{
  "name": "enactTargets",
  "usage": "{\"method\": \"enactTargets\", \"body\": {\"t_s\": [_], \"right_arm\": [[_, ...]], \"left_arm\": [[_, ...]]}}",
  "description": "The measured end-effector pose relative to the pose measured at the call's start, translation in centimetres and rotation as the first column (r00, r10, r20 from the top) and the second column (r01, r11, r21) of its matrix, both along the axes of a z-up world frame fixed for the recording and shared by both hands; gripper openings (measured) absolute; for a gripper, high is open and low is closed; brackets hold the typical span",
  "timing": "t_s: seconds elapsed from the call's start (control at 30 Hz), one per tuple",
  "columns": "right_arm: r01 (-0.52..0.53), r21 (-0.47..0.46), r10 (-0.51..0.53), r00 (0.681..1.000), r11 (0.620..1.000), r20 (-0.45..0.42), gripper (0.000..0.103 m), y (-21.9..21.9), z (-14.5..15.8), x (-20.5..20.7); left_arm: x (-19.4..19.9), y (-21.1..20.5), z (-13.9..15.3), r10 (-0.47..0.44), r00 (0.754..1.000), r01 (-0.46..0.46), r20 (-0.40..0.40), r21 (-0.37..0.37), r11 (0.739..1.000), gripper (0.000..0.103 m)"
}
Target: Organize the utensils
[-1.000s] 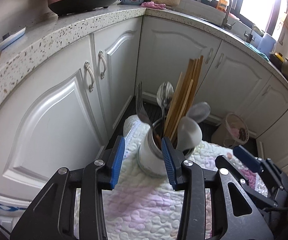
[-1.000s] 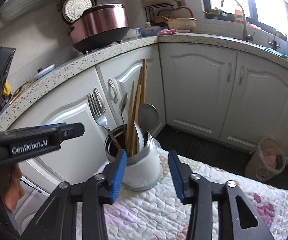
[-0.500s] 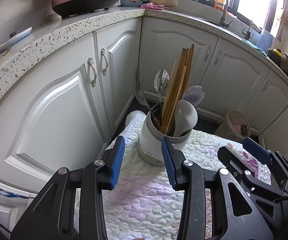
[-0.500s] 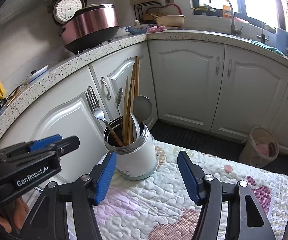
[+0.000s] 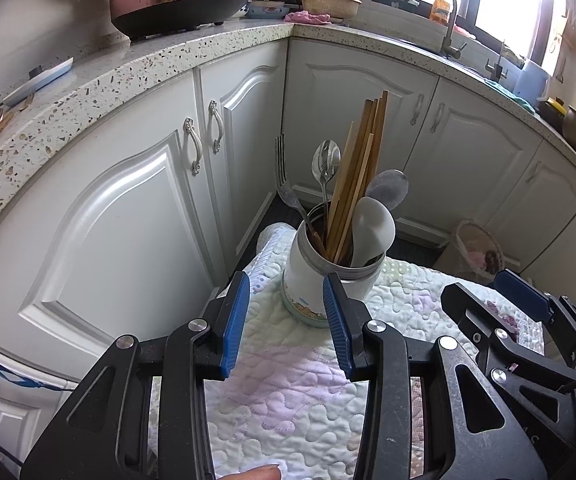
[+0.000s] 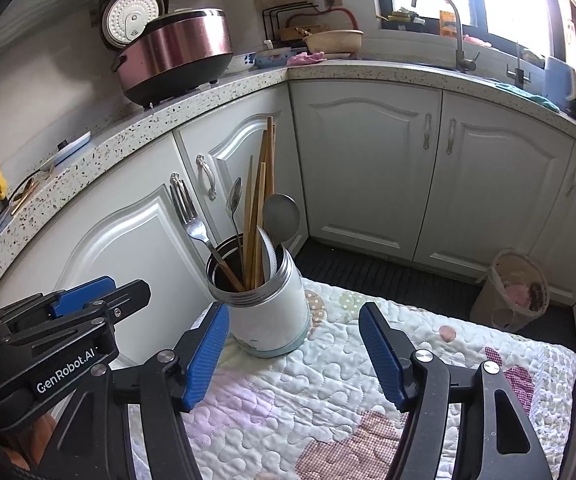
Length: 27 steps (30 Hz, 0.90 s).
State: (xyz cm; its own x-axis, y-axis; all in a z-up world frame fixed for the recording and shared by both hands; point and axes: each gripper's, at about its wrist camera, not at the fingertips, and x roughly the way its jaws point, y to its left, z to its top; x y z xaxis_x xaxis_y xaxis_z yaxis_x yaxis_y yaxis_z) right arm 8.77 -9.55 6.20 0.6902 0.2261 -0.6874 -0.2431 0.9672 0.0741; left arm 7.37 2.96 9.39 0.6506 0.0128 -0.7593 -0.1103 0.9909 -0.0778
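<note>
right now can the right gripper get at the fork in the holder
Probably yes. The right gripper is open, its jaws having just been opening with nothing between them. The fork leans out on the holder side away from the chopsticks, its tines standing clear above the rim.

Utensil handles hidden inside white holder (image 6: 266,312). Quilted cloth (image 6: 328,392) cut off at bottom edge. Near corner of worktop (image 5: 100,88), small items too blurred, perhaps spoons. Bin (image 6: 514,292) contents unclear.
</note>
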Motion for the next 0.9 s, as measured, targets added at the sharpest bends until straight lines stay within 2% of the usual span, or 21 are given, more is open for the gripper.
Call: {"method": "enactTargets", "body": {"t_s": [0.9], "right_arm": [[-0.001,-0.016,0.001,1.000,1.000,-0.024,0.066,-0.46,-0.48,-0.72]], "left_arm": [[-0.82,-0.22,-0.79,0.011,1.000,-0.011,-0.007,0.026,1.000,0.037]]}}
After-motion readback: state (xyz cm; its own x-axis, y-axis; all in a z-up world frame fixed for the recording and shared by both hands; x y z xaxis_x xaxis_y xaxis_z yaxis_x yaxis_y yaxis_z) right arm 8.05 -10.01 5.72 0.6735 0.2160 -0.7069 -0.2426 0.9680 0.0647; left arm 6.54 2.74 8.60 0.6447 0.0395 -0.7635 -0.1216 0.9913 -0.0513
